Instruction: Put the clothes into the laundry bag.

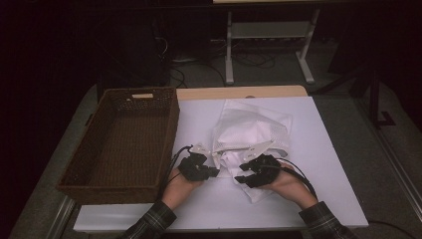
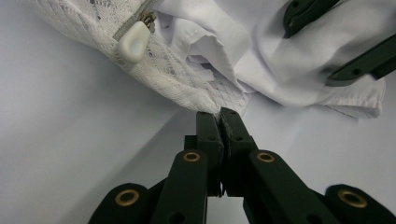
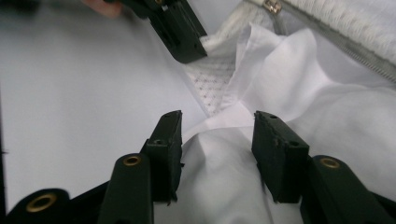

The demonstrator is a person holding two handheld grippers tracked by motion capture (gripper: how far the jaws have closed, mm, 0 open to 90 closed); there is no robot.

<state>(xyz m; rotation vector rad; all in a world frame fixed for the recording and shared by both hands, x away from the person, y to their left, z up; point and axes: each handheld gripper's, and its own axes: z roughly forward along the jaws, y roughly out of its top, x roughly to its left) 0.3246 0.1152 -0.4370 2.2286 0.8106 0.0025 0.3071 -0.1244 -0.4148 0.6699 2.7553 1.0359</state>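
the left gripper [image 2: 219,114] has its jaws pressed together on the lacy edge of a white mesh bag [image 2: 154,70], right at the bag's open mouth. beside it, the right gripper [image 3: 217,128] hangs with its jaws apart, a fold of white cloth [image 3: 224,172] lying between them; whether the pads touch it i cannot tell. that cloth spills out of the bag's mouth toward the person, and the other gripper's jaws show just past it, at the bag's edge.

a pale zipper pull [image 2: 134,41] sits on the bag a little beyond the pinched spot. from above, the bag [image 1: 254,124] lies on the white table [image 1: 328,149] with both hands at its near end. left of the bag stands a brown wicker basket [image 1: 164,134], near it but apart. right of the bag the table runs bare to its edge, and there is a bare strip between the hands and the near edge. past the bag a wooden strip [image 1: 239,92] marks the table's far side.
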